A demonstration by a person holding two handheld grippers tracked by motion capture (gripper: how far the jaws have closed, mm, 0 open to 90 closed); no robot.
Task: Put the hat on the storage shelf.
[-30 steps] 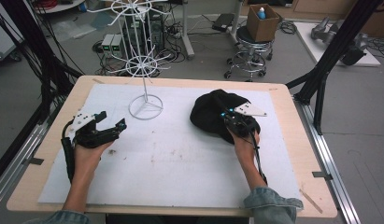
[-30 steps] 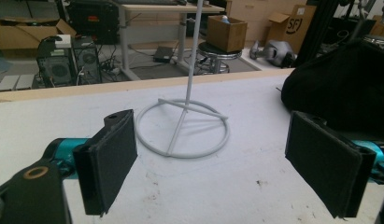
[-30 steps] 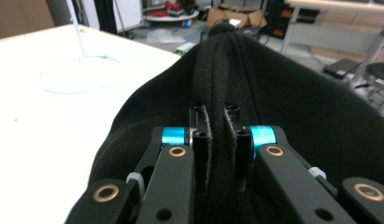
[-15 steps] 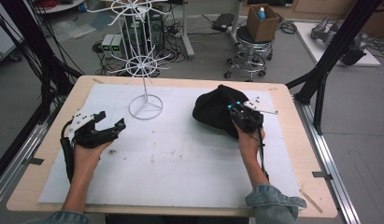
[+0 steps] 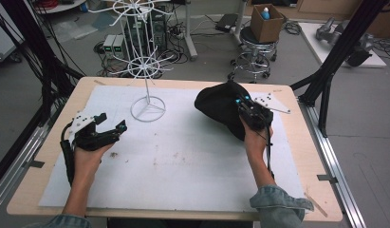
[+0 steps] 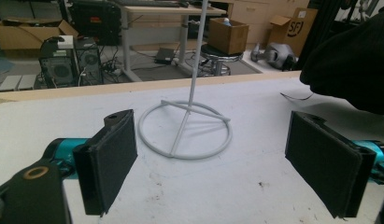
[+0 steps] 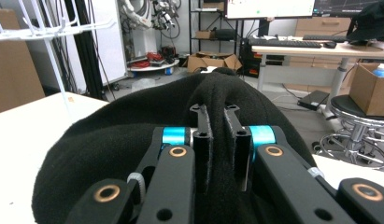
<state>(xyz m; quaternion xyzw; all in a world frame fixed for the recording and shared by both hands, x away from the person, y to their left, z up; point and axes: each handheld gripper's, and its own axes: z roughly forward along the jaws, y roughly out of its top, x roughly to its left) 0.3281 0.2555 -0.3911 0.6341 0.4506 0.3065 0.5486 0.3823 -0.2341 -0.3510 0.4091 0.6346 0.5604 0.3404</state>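
The black hat (image 5: 218, 102) sits right of centre in the high view, on the desk (image 5: 183, 156). It looks soft, light and floppy, probably fleece, so it should sag from any grip; a pinched fold near the edge seems best. The right hand-held gripper (image 5: 247, 107) has its jaws closed on such a fold. The left hand-held gripper (image 5: 112, 127), at lower left, stands wide open and empty. A white wire rack (image 5: 148, 102) stands at upper centre.
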